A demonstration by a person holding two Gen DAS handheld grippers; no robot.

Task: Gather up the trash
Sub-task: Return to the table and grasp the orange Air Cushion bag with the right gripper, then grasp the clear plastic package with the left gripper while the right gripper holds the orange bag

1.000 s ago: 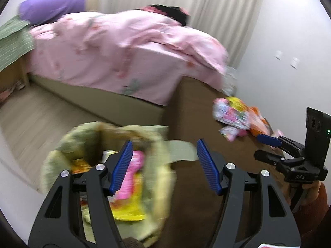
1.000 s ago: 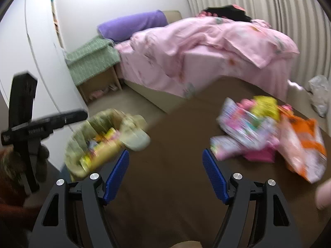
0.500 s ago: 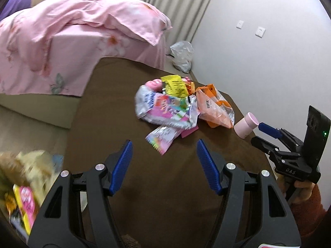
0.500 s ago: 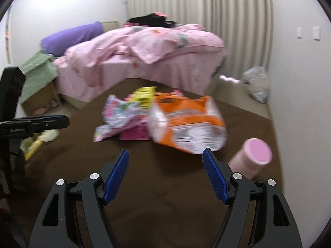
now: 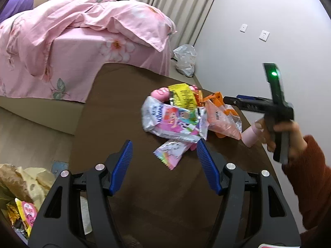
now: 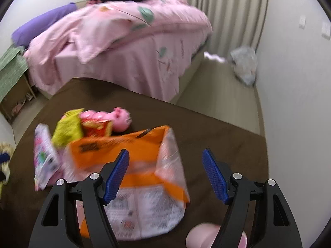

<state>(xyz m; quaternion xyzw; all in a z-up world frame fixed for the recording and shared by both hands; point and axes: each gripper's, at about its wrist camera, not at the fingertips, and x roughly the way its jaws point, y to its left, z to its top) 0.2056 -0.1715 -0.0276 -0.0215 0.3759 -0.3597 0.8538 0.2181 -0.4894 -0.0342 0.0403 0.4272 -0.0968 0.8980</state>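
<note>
Left wrist view: we are looking along the left gripper (image 5: pixel 164 159) at a brown table (image 5: pixel 132 186) with a heap of snack wrappers (image 5: pixel 175 119) lying on it.
Left jaws: we are holding them wide apart with nothing between the pads; a small pink packet (image 5: pixel 172 152) is lying on the table just beyond the tips.
Right wrist view: we are hovering the right gripper (image 6: pixel 165 173) over an orange bag (image 6: pixel 134 171), blurred in this picture.
Right jaws: we are keeping them spread wide; the bag is showing in the gap, but we are not pressing the pads on it.
Right hand: we are gripping the handle with a hand (image 5: pixel 289 132) in a rust-coloured sleeve (image 5: pixel 310 177).
Pink cup: a pink cup (image 6: pixel 206 235) is sitting on the table beside the orange bag, near the wall.
Trash sack: a crumpled tan sack (image 5: pixel 22 186), already holding wrappers, is sitting on the floor beside the table.
Background: a bed (image 5: pixel 72 47) with pink bedding is standing behind the table.
</note>
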